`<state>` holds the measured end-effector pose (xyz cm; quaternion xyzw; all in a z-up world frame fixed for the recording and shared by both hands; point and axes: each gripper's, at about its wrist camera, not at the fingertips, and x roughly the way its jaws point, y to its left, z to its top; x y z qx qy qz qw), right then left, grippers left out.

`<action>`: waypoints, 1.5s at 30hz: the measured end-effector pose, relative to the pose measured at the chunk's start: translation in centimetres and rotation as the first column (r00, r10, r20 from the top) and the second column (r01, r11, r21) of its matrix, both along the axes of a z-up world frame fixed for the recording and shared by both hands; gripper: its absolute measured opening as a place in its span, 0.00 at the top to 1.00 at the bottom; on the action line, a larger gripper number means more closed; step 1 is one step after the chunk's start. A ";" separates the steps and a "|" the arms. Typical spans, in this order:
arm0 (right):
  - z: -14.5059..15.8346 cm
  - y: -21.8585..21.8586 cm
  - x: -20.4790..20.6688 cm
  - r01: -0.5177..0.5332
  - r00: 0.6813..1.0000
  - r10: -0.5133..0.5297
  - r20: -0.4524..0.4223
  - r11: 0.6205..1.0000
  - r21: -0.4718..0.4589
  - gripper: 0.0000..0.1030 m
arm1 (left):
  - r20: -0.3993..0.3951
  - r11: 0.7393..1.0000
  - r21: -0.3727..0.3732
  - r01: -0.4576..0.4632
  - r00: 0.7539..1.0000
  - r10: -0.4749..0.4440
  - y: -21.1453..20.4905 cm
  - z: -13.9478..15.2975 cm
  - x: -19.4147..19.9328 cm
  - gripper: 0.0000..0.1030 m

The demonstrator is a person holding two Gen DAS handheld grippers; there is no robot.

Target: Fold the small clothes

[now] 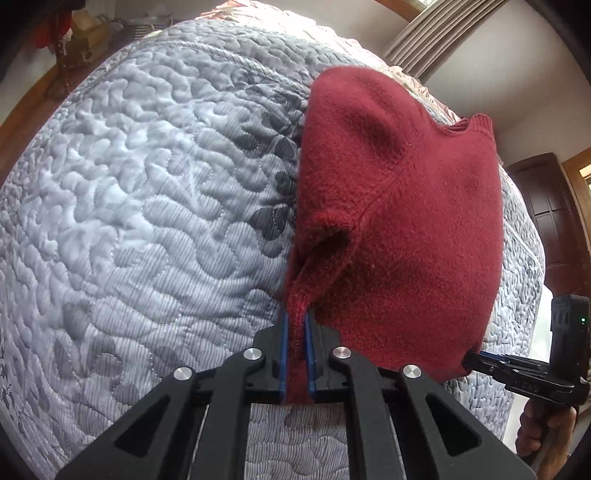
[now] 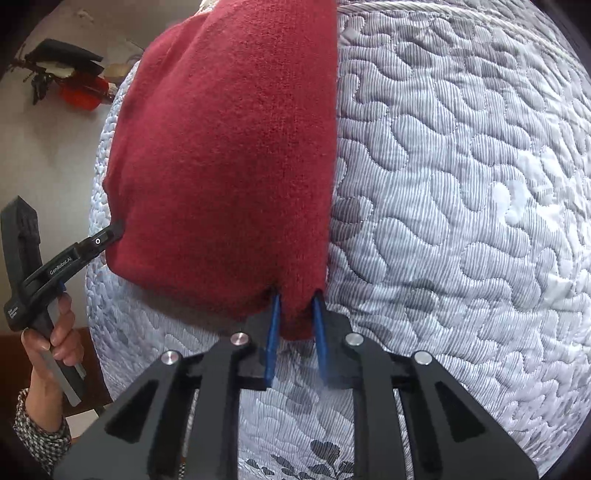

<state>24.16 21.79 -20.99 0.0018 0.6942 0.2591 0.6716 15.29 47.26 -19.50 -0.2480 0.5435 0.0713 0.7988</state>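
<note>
A dark red knit sweater (image 1: 399, 206) lies folded on the grey quilted bedcover (image 1: 147, 184), its neckline toward the far right. My left gripper (image 1: 297, 314) is shut on the sweater's near left edge, where a fold of knit stands up between the blue pads (image 1: 283, 343). In the right wrist view, my right gripper (image 2: 297, 295) is shut on the sweater's (image 2: 229, 155) near corner, and the knit fills the gap between its pads. Each gripper shows in the other's view, the right gripper (image 1: 467, 363) and the left gripper (image 2: 118, 227), both at the sweater's near edge.
The bedcover (image 2: 461, 221) stretches wide to either side of the sweater. A hand (image 2: 55, 339) with a checked sleeve holds the left gripper's handle. A curtain (image 1: 417, 40) and a dark wooden door (image 1: 546, 214) stand beyond the bed. Clutter sits on a shelf (image 1: 85, 33).
</note>
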 end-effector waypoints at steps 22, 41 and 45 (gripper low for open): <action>4.8 -2.8 9.5 0.006 0.992 -0.009 0.129 1.000 0.021 0.59 | 0.007 0.979 0.154 0.133 0.991 -0.136 2.5 4.3 19.5 0.55; 2.8 0.8 10.7 0.027 0.995 -0.026 0.099 1.000 -0.006 0.58 | -0.005 0.932 0.183 0.312 0.949 -0.317 -2.4 3.6 23.9 0.46; 2.6 0.2 10.8 0.037 0.996 -0.037 0.087 0.999 0.002 0.57 | 0.005 0.941 0.144 0.306 0.951 -0.310 -2.4 3.2 23.4 0.84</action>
